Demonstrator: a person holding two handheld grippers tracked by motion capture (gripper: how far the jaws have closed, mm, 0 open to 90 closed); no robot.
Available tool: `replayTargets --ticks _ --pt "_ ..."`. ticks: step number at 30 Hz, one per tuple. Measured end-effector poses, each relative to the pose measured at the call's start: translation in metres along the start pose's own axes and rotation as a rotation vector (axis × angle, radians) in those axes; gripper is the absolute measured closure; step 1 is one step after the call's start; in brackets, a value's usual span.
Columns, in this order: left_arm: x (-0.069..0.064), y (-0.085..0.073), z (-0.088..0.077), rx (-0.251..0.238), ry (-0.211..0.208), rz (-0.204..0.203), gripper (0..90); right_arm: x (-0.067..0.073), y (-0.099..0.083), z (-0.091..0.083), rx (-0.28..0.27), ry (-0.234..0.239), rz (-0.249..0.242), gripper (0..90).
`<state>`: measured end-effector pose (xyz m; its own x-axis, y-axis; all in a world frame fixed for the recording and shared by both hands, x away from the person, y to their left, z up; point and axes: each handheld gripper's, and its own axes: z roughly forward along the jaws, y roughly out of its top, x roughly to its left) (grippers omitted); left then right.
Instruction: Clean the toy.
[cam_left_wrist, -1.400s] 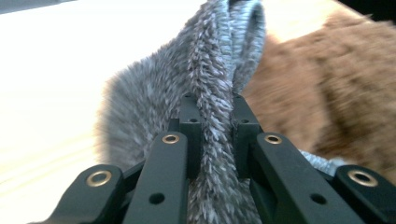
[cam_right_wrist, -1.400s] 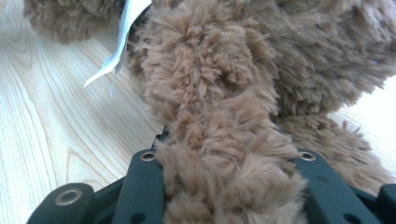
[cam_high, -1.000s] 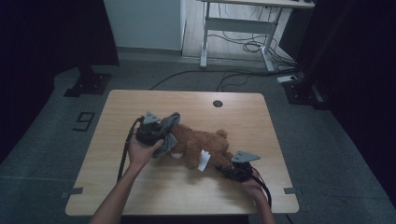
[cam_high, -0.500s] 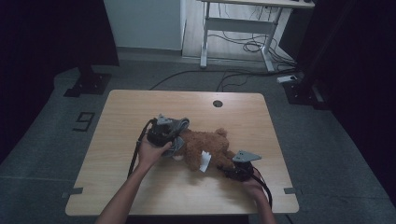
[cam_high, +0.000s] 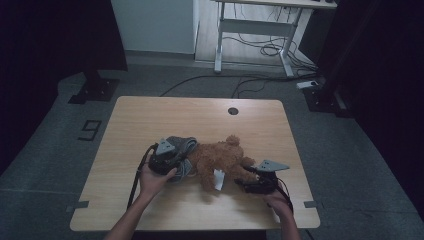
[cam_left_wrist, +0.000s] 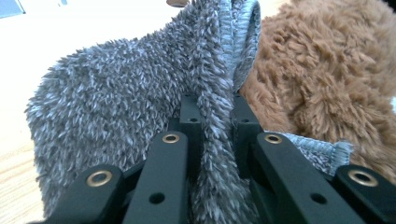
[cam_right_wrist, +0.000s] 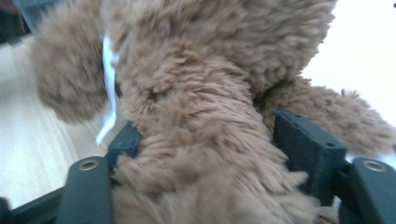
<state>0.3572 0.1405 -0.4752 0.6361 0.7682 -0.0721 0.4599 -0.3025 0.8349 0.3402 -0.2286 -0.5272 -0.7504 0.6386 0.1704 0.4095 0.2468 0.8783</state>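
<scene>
Fingers (cam_left_wrist: 212, 135) pinch grey cloth (cam_left_wrist: 116, 107) w/ teddy (cam_high: 220, 159) on wood table (cam_high: 200, 115) (dark room).

Lab: dark curtains (cam_high: 60, 35), floor cables (cam_high: 260, 50), bare test table (cam_high: 150, 115).

left gripper (cam_high: 176, 162): black body | grey three-cornered plate on top | black cable trailing behind the jaws | jaw links black, flat, brass-ringed holes near their bases, small screw holes | right gripper (cam_high: 248, 176): black body, grey three-cornered plate above the jaws, black cable behind | forearms: no sleeves
</scene>
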Motion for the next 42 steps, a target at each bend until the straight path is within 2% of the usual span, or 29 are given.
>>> replayTargets --ticks 3,6,9,11,15,18,20,22,26,27,28,31,34,36,38,40,42 --pt "0.0 -0.005 -0.005 -0.008 -0.015 -0.014 79.1 0.003 0.006 -0.001 -0.018 -0.001 0.012 26.0" --pt "0.0 -0.011 -0.009 -0.022 -0.047 -0.037 79.1 0.006 0.015 -0.003 -0.049 0.025 0.02 22.8" --pt "-0.004 -0.014 -0.013 -0.027 -0.048 -0.026 79.1 0.009 0.023 -0.008 -0.081 0.025 0.036 19.1" --pt "-0.005 -0.016 -0.015 -0.032 -0.056 -0.028 79.1 0.012 0.029 -0.007 -0.083 0.002 0.042 15.4" --pt "-0.007 -0.023 -0.018 -0.038 -0.062 -0.034 79.0 0.019 0.031 0.012 -0.012 -0.033 0.031 11.7" --pt "-0.005 -0.029 -0.021 -0.037 -0.062 -0.044 79.0 0.021 0.026 0.032 0.032 0.019 0.047 9.2" --pt "-0.003 -0.034 -0.023 -0.037 -0.072 -0.055 79.0 0.023 0.023 0.041 0.063 0.036 0.039 15.8" --pt "-0.003 -0.037 -0.025 -0.037 -0.084 -0.061 79.0 0.025 0.019 0.045 0.09 0.036 0.007 22.2" --pt "-0.007 -0.037 -0.029 -0.051 -0.081 -0.06 79.0 0.024 0.017 0.045 0.113 0.035 -0.023 39.3" --pt "-0.009 -0.034 -0.03 -0.061 -0.084 -0.065 79.0 0.022 0.017 0.045 0.118 0.037 -0.027 44.1" --pt "-0.012 -0.029 -0.032 -0.074 -0.087 -0.064 79.0 0.022 0.017 0.045 0.118 0.037 -0.027 44.1" --pt "-0.027 -0.003 -0.036 -0.109 -0.111 -0.026 79.0 0.02 0.014 0.046 0.111 0.032 -0.035 48.2" --pt "-0.044 0.025 -0.029 -0.126 -0.131 0.015 78.9 0.022 0.015 0.047 0.106 0.017 -0.061 49.9" --pt "-0.058 0.043 -0.016 -0.119 -0.151 0.044 78.7 0.024 0.015 0.047 0.1 -0.002 -0.087 50.8" --pt "-0.071 0.061 0.006 -0.083 -0.17 0.057 78.6 0.026 0.015 0.048 0.094 -0.015 -0.103 51.5" --pt "-0.08 0.07 0.03 -0.032 -0.161 0.065 78.6 0.026 0.015 0.049 0.085 -0.024 -0.124 51.6" --pt "-0.083 0.069 0.051 0.018 -0.159 0.059 78.4 0.025 0.015 0.049 0.079 -0.025 -0.139 51.5"
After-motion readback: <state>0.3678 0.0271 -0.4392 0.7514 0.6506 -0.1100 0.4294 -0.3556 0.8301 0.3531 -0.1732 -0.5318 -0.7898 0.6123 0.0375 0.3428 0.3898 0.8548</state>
